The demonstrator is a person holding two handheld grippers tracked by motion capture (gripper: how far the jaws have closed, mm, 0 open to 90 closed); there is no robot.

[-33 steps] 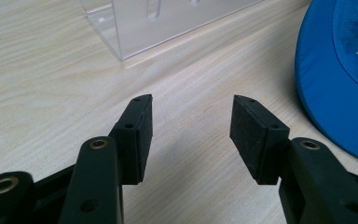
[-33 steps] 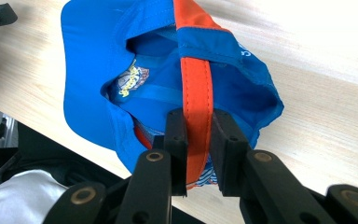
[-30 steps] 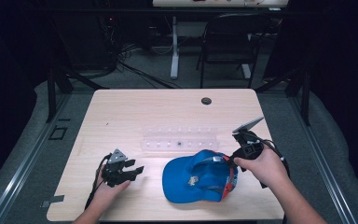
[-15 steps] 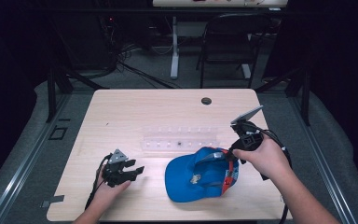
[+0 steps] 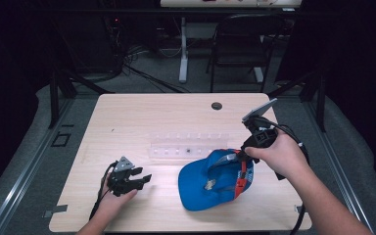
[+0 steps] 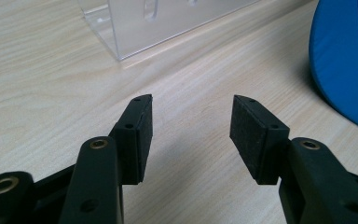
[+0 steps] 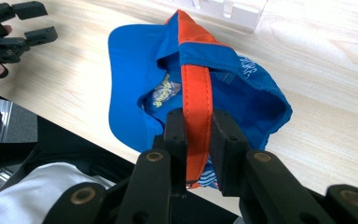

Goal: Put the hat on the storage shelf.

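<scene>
A blue cap [image 5: 210, 178] with an orange back strap [image 7: 196, 88] hangs upside down at the table's front right, its brim [image 5: 193, 188] low over the wood. My right gripper [image 5: 240, 159] is shut on the orange strap and holds the cap's back lifted; in the right gripper view its gripper [image 7: 196, 130] has both pads clamped on the strap. At the front left my left gripper [image 5: 139, 180] rests on the table, open, with nothing between its pads [image 6: 144, 123]. The cap's blue edge [image 6: 349, 60] lies to its right.
A clear plastic rack [image 5: 188, 147] lies across the table's middle, just behind the cap; its corner [image 6: 135, 23] is ahead of the left gripper. A small dark hole [image 5: 217, 105] sits near the far edge. A chair [image 5: 240, 44] and cables stand beyond the table [image 5: 142, 117].
My right gripper has risen with the orange strap, lifting the back of the cap and tilting it. The left gripper has stayed put.
</scene>
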